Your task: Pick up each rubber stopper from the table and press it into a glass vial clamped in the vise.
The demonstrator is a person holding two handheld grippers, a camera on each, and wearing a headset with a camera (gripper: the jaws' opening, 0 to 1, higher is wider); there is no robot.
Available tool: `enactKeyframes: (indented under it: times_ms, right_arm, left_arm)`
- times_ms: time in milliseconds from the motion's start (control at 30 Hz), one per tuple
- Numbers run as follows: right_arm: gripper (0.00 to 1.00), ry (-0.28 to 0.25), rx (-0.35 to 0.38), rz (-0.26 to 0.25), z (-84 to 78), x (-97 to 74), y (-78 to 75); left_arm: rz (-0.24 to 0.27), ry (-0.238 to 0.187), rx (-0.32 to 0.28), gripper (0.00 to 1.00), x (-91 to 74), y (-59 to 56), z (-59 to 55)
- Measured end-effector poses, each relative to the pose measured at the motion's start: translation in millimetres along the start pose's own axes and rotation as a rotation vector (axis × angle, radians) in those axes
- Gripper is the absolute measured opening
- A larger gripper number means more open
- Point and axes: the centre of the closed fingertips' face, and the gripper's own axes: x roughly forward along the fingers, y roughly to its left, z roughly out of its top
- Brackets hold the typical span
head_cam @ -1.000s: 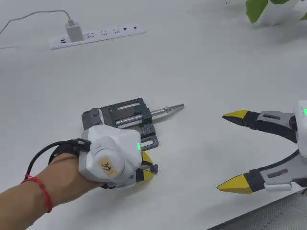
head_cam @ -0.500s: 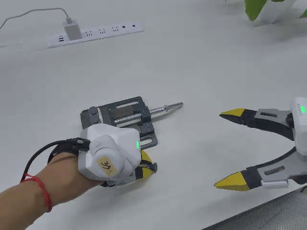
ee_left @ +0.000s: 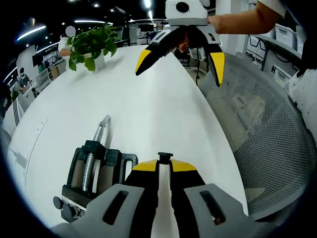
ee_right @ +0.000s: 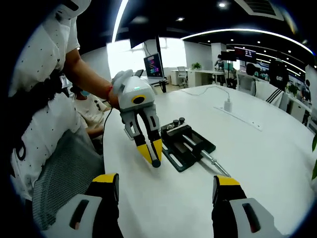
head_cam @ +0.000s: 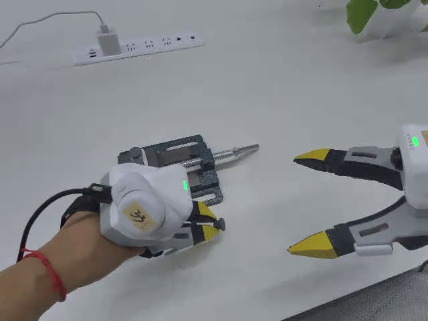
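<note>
Left gripper (head_cam: pixel 210 223) jaws pinch small black rubber stopper (ee_left: pixel 164 157) beside dark metal vise (head_cam: pixel 175 155), right gripper (head_cam: pixel 295 204) jaws spread; square stopper over vise before pressing

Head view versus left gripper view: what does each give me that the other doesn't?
Head view: the power strip with a plugged charger. Left gripper view: the hand holding the right tool, and ceiling lights. Both: the vise, the left tool shut on a black stopper, the right tool open, the plant.
</note>
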Motion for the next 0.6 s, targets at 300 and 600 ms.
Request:
enactKeyframes:
  times_ms: [300, 600]
  right_arm:
    - [0.50, 0.017, -0.052, 0.156, 55.5, 13.2, 22.7]
    - [0.27, 0.061, -0.146, 0.263, 88.2, 26.2, 43.3]
  left_arm:
    - [0.072, -0.161, -0.110, 0.04, -51.0, -2.6, 44.6]
    - [0.116, -0.262, -0.153, 0.04, -88.4, -11.7, 69.2]
